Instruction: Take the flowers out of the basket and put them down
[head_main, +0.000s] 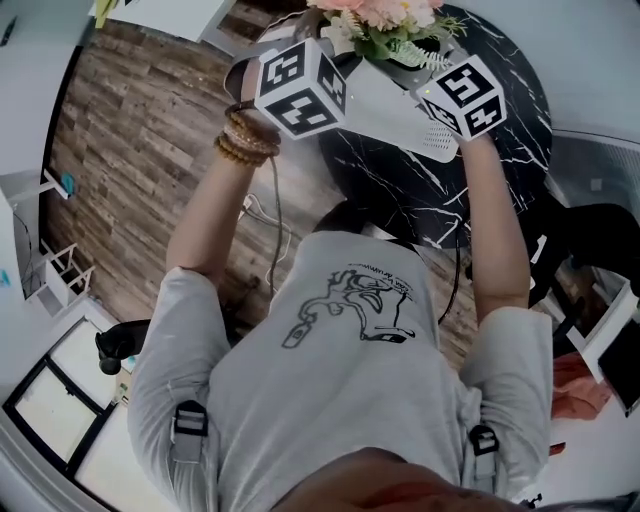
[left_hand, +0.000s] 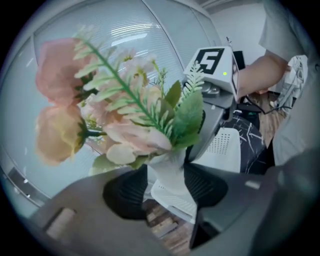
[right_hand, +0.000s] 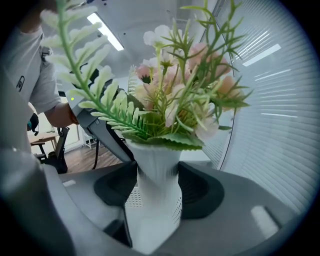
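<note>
Flowers (right_hand: 175, 95) in a white perforated sleeve (right_hand: 152, 210) sit over the black marble desk (head_main: 400, 190). Left tongs (left_hand: 167, 186) and right tongs (right_hand: 157, 187) both clench its neck; uneven pulling could twist it free.

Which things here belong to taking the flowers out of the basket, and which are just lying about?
Job in hand: flowers, clamped by their white sleeve; left gripper; right gripper; white perforated basket; black marble table.
Lying about: cables on the wooden floor; orange cloth.
</note>
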